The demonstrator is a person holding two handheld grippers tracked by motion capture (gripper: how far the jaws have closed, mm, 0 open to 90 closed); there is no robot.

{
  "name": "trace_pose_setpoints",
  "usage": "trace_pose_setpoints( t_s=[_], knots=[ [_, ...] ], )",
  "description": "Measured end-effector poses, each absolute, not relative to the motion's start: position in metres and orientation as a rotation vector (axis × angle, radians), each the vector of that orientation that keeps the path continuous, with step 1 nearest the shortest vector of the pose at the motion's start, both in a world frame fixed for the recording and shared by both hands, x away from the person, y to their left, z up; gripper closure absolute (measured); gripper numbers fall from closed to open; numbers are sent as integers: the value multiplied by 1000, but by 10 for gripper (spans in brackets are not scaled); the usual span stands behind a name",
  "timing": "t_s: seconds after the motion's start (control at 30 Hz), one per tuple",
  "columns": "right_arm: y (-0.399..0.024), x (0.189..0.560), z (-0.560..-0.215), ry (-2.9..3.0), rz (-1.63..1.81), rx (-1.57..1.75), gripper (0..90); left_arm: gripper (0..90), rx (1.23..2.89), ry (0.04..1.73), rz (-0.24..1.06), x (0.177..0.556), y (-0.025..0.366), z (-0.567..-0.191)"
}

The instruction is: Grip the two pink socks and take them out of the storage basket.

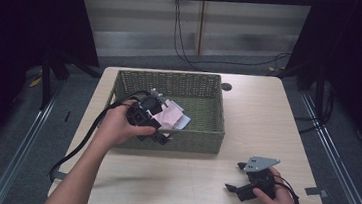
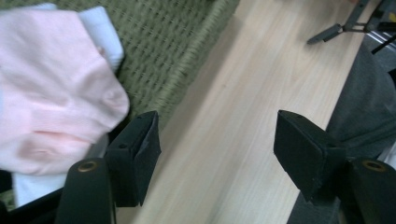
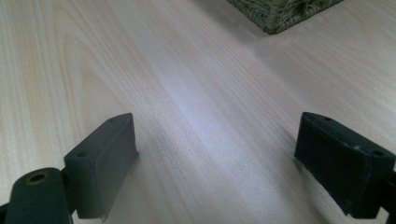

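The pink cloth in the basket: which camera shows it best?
The left gripper view: the pink cloth is close and large there, its folds plain, lying over white cloth in the green woven basket. The high view shows it small, partly behind the left gripper. The right gripper view catches a basket corner, no cloth.

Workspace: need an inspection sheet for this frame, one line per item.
Surface: light wood table, bare around the basket.
Job's things: pink cloth over white cloth, both lying in the green woven basket.
Clutter: nothing seen.
Grippers: left gripper open, nothing between its fingers, at the basket's near-left rim; right gripper open, low over bare table.
Cables: black cable trails from the left gripper; wall cables behind.
Surroundings: dark curtains, grey floor.
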State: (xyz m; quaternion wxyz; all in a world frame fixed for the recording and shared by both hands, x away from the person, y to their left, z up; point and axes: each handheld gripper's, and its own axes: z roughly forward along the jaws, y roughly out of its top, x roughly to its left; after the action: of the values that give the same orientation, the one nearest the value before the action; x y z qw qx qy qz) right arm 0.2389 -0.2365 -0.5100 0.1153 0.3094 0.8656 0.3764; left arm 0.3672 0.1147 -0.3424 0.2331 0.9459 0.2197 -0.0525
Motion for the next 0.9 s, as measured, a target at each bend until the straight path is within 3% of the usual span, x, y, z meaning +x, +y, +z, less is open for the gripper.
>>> trace_pose_setpoints(
  t_s=[0.47, 0.9],
  knots=[
    [-236, 239, -510, 2535, 1105, 910, 118, 316, 2580, 686, -134, 398, 117, -335],
    [-236, 239, -510, 2535, 1105, 910, 118, 327, 2584, 789, -113, 430, 116, -352]
  ],
)
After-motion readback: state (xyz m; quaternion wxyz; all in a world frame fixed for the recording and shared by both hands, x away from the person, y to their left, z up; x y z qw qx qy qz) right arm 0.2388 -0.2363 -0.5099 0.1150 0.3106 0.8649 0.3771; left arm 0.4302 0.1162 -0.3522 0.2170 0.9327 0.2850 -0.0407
